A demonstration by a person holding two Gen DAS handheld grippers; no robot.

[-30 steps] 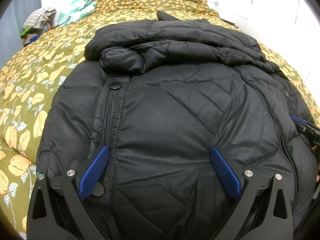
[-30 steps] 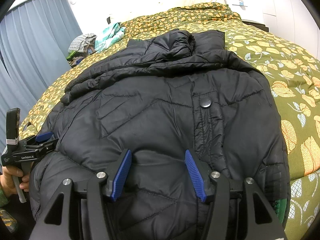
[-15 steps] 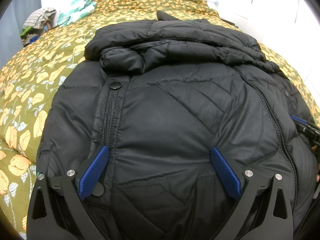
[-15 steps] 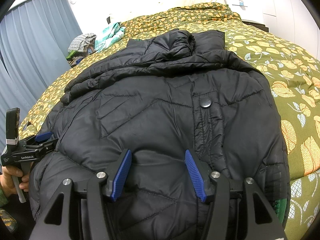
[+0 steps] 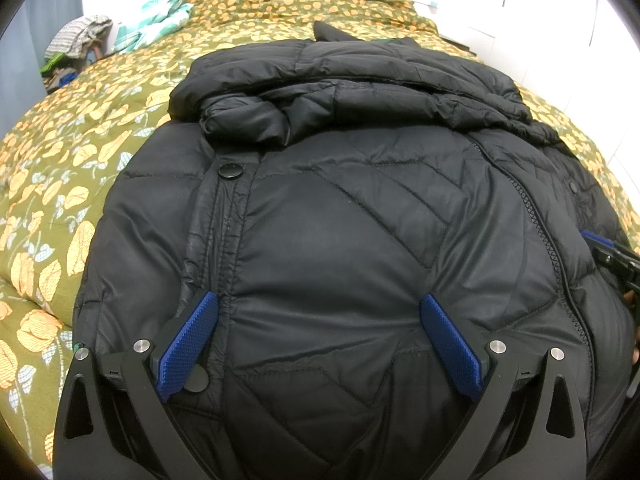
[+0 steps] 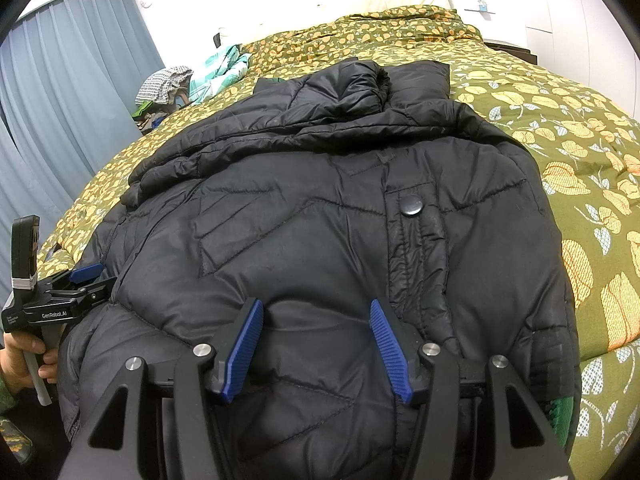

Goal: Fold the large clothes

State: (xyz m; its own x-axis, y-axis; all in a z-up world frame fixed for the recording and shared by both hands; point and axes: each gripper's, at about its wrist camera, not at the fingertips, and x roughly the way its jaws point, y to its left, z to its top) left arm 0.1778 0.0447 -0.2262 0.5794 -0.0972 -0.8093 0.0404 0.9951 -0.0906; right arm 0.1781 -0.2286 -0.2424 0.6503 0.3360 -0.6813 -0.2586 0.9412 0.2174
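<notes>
Both wrist cameras look forward and steeply down along their blue-padded fingers point(image 5: 188, 344), close above a black puffer jacket point(image 5: 340, 220) on a floral bed point(image 6: 580, 184) — left view from the jacket's right, right view from its left. Shared — the jacket, bedding and far clothes pile point(image 6: 164, 84).

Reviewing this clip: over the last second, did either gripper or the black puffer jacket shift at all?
Nothing visibly changed. The left gripper and right gripper sit with fingers apart over the near end of the black puffer jacket, just as before, and the jacket lies the same way on the floral bedspread.
</notes>
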